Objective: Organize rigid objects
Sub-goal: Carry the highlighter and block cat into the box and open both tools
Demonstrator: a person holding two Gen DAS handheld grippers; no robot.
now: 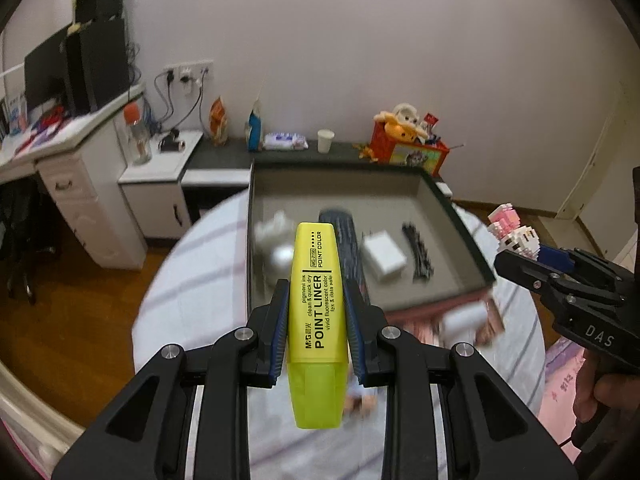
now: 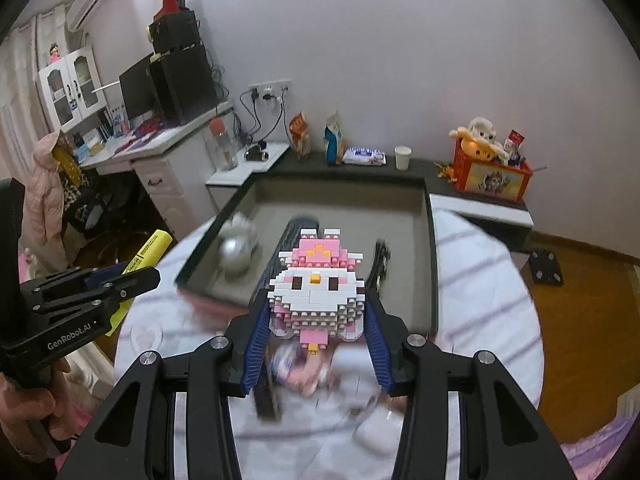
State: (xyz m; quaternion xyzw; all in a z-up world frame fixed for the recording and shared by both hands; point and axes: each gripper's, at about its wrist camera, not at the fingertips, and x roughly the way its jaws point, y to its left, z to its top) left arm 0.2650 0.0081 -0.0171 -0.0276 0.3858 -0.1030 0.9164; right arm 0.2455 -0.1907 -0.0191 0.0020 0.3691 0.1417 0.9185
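Note:
My left gripper [image 1: 317, 298] is shut on a yellow highlighter [image 1: 316, 312], held lengthwise between the blue pads above the round table. My right gripper [image 2: 316, 308] is shut on a pink and white brick-built figure [image 2: 318, 286]. In the left wrist view that figure [image 1: 516, 234] and the right gripper [image 1: 520, 268] show at the right edge. In the right wrist view the highlighter [image 2: 146, 250] and the left gripper [image 2: 132, 280] show at the left. A grey open box [image 1: 460, 220] lies beyond both, holding a silver ball, a dark remote, a white block and a black clip.
The round table [image 1: 192, 280] wears a pale striped cloth, with blurred small items under the grippers. Behind it runs a dark shelf [image 1: 224, 156] with a paper cup [image 1: 325, 141], packets and a red toy box [image 1: 408, 148]. A white desk [image 1: 72, 152] stands at the left.

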